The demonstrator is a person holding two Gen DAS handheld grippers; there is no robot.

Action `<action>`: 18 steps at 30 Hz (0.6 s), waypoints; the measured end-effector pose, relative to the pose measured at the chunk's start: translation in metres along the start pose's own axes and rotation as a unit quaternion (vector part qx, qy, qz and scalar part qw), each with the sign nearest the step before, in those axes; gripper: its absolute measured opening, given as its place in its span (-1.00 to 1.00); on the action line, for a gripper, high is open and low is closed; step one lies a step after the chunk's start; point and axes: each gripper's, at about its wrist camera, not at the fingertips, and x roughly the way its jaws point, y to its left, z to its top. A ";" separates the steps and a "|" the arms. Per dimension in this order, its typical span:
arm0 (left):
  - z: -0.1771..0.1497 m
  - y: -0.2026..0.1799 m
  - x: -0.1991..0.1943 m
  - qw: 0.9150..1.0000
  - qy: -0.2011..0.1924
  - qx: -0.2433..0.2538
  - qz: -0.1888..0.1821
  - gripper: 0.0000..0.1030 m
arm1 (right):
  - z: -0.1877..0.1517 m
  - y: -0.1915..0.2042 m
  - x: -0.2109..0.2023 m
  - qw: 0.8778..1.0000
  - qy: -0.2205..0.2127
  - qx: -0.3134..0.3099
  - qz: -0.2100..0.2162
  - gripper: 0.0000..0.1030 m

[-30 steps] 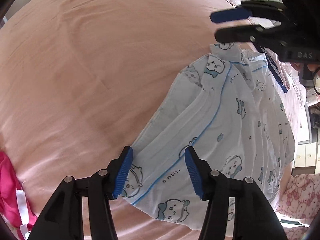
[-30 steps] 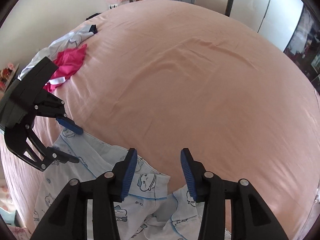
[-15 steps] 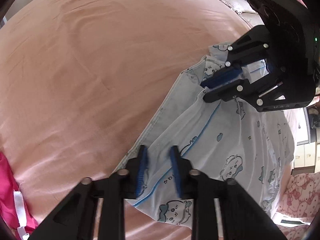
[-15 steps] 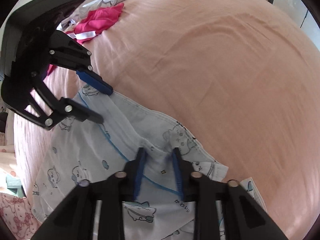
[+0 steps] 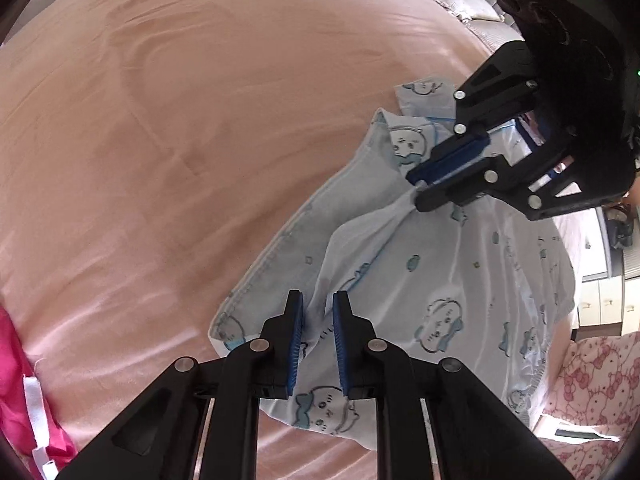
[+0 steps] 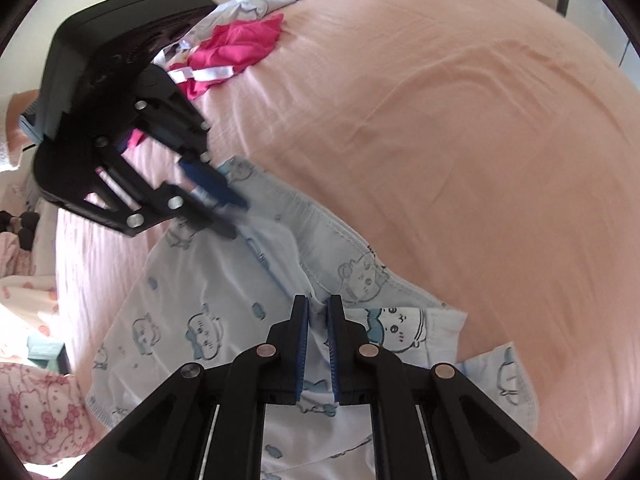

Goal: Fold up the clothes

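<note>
**Both grippers now clamp the pajama top along one edge**

Nearest the left wrist camera, the left gripper (image 5: 316,332) has its blue pads pinched on a ridge of the light blue pajama top (image 5: 460,280), close to the hem corner. A second ago those pads stood wide apart over the flat cloth; half a second ago they were narrowing; now fabric is bunched between them. In the right wrist view the right gripper (image 6: 318,332) shows the same change: a second ago its fingers were spread above the collar area, and now they are closed on a fold of the printed cloth just beside the collar.

Between the two grips the stitched edge of the top has risen off the peach bedsheet (image 5: 168,160) and runs as a raised fold from one gripper to the other, where earlier it lay flat. The rest of the garment lies spread on the sheet, toward the near edge of the bed.

Farther off, a pink garment (image 6: 240,48) and a pale one behind it lie in a heap on the same sheet, well apart from the top.

Judging from the two grips, the grasping step is done and the fold itself has not begun. The next move likely carries this side across the body of the top; uneven pull could drag the whole garment rather than fold it.
</note>
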 end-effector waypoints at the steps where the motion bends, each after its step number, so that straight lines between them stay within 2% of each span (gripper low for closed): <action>1: 0.003 0.002 0.005 1.000 0.004 -0.004 0.001 -0.75 | 0.001 -0.001 0.003 1.000 0.003 0.001 -0.004 -0.84; 4: 0.011 -0.004 0.013 1.000 0.010 0.013 -0.014 -0.76 | 0.003 -0.005 0.012 1.000 0.010 0.003 -0.016 -0.83; 5: 0.013 -0.007 0.011 1.000 0.005 0.014 -0.022 -0.91 | 0.004 -0.006 0.015 1.000 0.013 0.003 -0.020 -0.83; 7: 0.015 -0.013 0.005 0.999 -0.010 0.011 -0.037 -0.93 | 0.005 0.000 0.014 0.999 0.010 -0.013 -0.033 -0.86; 10: 0.012 -0.024 -0.004 0.998 -0.024 0.005 -0.056 -0.93 | 0.002 0.012 -0.004 0.999 -0.019 -0.023 -0.026 -0.91; 13: 0.008 -0.033 -0.009 0.997 -0.030 0.000 -0.065 -0.93 | -0.004 0.021 -0.019 0.999 -0.027 -0.026 -0.024 -0.92; 18: 0.020 -0.030 -0.027 0.994 -0.081 -0.036 -0.069 -0.93 | 0.003 0.020 -0.032 0.997 -0.054 -0.008 -0.053 -0.92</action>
